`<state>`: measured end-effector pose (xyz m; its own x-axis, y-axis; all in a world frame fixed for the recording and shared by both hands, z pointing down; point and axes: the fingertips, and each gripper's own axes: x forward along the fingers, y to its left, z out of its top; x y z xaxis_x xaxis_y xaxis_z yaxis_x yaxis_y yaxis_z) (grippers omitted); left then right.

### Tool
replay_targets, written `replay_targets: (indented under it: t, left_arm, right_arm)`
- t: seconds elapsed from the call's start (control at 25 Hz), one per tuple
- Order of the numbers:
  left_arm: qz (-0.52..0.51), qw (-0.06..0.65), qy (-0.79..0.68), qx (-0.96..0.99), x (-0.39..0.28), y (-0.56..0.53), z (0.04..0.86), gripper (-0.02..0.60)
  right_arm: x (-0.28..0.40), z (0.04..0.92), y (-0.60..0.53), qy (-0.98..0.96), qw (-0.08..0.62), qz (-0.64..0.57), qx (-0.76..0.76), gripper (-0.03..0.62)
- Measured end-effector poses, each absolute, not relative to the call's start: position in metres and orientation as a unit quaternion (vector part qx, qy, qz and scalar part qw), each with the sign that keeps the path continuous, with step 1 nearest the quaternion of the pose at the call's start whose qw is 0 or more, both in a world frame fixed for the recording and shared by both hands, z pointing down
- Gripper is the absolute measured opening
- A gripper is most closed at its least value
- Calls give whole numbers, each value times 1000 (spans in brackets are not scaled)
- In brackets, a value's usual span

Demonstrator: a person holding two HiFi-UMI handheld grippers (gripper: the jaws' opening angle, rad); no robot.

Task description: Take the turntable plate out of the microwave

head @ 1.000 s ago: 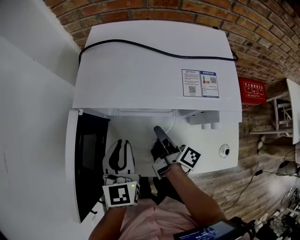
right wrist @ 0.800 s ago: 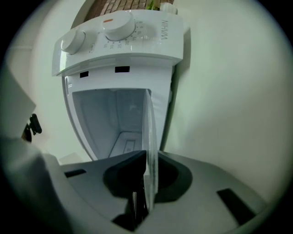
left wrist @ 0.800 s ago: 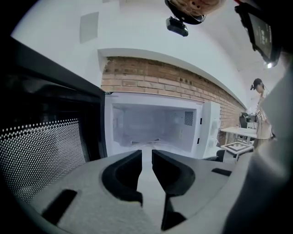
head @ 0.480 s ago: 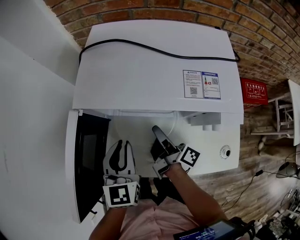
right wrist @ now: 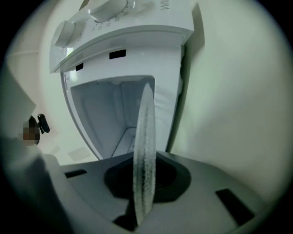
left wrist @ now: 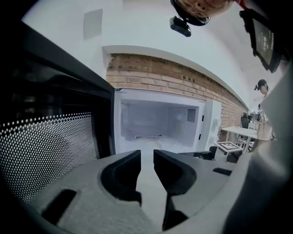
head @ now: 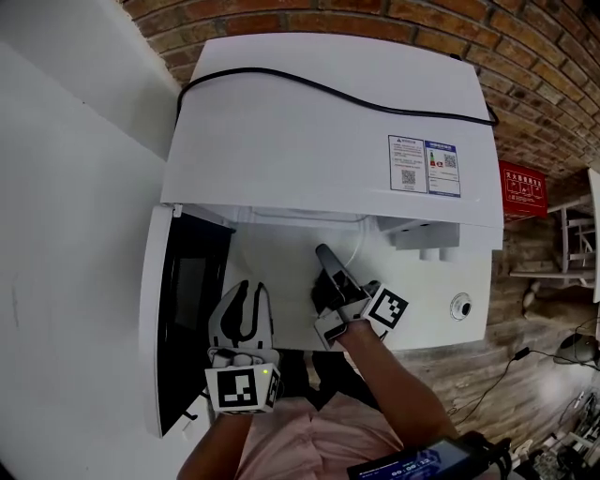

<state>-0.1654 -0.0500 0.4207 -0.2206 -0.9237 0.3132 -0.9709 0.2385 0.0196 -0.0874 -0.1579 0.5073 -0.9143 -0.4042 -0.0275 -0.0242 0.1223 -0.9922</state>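
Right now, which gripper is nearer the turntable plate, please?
Right. The right gripper has just closed its fingers on the turntable plate's rim; the left gripper, fingers just opened slightly, empty, sits to its left, apart.

microwave [head: 328, 141]: white | door [head: 192, 309]: swung open, left | cable [head: 367, 100]: black, across top | brick wall [head: 394, 21]: behind

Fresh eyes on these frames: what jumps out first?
The white microwave fills the head view, its door swung open at the left. In the right gripper view the glass turntable plate stands edge-on in the right gripper, whose jaws have just been closing onto it and now clamp it.
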Motion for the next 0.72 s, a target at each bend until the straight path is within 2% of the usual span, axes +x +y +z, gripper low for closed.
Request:
replay_targets:
  t: [0.24, 0.72]
  left_arm:
    - [94, 153, -766, 617, -161, -41, 433, 123]
    - [94, 167, -772, 605, -142, -10, 437, 132]
  right_arm:
    - [-74, 506, -149, 737, 139, -649, -130, 28]
    - [-52, 487, -124, 751, 131, -642, -84, 28]
